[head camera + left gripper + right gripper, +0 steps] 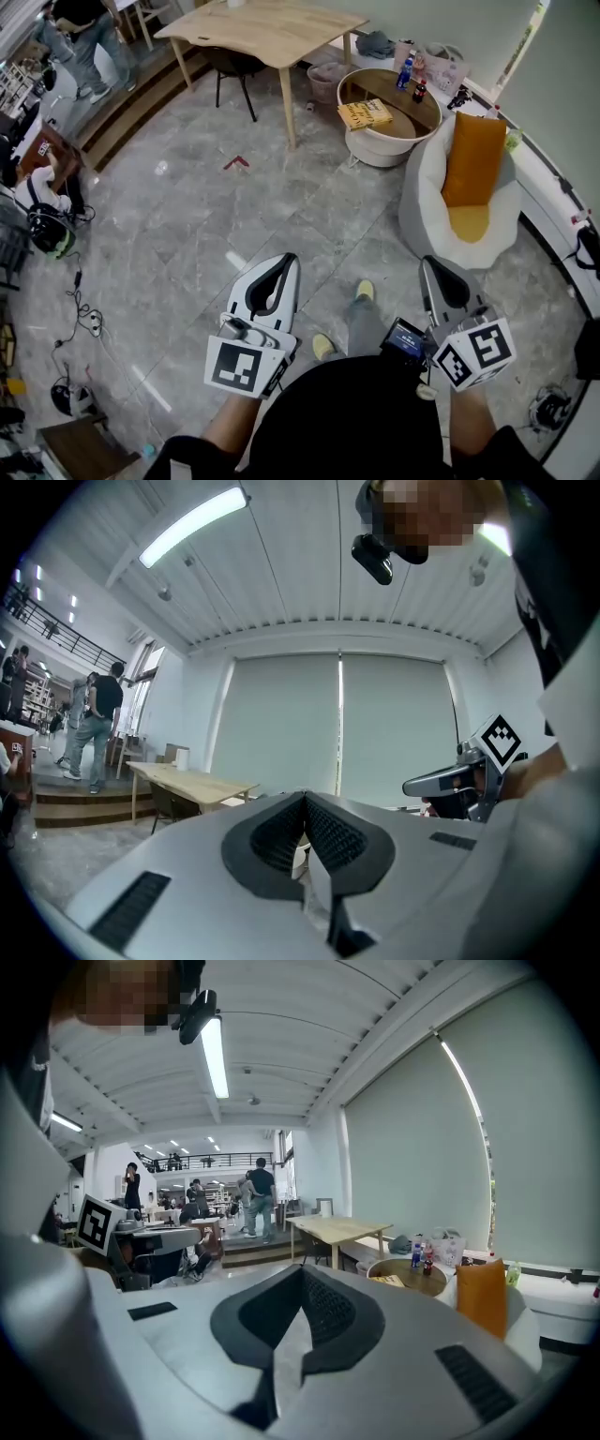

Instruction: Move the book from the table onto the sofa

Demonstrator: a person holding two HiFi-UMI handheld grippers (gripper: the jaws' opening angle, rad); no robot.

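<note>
With the book [365, 113] lying far off on the desk [384, 150], left gripper [286, 261] and right gripper [429, 264] are carrying nothing, fingers closed.

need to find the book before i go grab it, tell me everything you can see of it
The book is thin and yellow, with dark print on its cover that is too small to read. It looks like a closed paperback, lying flat and slightly askew on the brown top of the round white-walled table, near its left edge in the head view. Nothing rests on it. The two bottles stand apart from it at the far side.
</note>
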